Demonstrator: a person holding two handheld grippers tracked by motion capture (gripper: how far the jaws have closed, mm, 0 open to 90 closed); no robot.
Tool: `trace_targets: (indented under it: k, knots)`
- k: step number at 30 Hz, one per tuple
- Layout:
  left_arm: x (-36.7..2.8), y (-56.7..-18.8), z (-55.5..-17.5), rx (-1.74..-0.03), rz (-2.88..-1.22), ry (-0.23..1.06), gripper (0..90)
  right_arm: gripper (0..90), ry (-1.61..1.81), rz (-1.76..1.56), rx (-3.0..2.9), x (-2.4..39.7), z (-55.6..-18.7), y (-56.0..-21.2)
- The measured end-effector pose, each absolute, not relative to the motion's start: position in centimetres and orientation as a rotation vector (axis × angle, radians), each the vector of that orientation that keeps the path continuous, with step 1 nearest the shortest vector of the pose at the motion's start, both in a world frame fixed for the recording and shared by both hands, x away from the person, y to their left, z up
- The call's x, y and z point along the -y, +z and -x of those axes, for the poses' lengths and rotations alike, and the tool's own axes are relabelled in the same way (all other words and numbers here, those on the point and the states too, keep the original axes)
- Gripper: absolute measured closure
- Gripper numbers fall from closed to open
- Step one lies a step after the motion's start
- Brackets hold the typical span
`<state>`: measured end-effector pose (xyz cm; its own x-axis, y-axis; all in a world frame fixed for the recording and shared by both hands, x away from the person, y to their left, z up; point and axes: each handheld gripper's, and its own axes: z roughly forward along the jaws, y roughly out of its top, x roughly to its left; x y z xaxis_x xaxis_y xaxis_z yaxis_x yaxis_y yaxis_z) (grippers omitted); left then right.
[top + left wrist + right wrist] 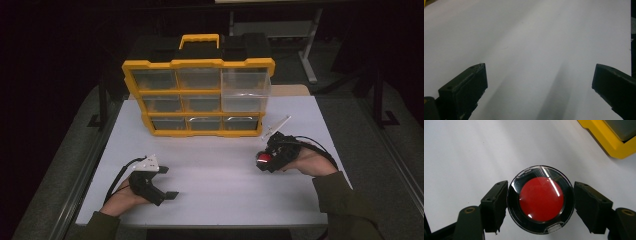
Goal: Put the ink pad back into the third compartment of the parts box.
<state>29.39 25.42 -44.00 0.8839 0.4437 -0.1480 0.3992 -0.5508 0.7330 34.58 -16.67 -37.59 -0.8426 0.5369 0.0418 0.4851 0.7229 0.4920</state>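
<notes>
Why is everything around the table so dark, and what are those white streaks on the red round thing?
High view: light falls on the white table, the surroundings go nearly black. Right gripper view: the streaks are glare on the clear lid of the round case. Left gripper view: soft grey shadows stretch from the fingers.

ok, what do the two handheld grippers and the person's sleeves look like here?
Both grippers are black, each with two blocky black jaws. The left gripper carries a pale three-cornered plate on top and trails a black cable. The right gripper trails a looping black cable too. The sleeves are dark olive green.
</notes>
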Motion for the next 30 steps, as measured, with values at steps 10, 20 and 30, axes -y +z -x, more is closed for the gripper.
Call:
trace_targets:
  k: [10, 20, 30]
  knots:
    - [-25.5, -43.9, -29.4, -0.607, -2.217, 0.068, 0.0, 28.7, 0.771, -0.878, -2.81, 17.4, -34.8, -35.9]
    - [-25.6, -43.8, -29.4, -0.61, -2.203, 0.063, 0.0, 28.8, 0.759, -0.897, -2.792, 17.9, -35.1, -34.0]
    - [-25.6, -43.8, -29.4, -0.606, -2.203, 0.069, 0.0, 28.8, 0.758, -0.893, -2.779, 18.5, -35.5, -31.8]
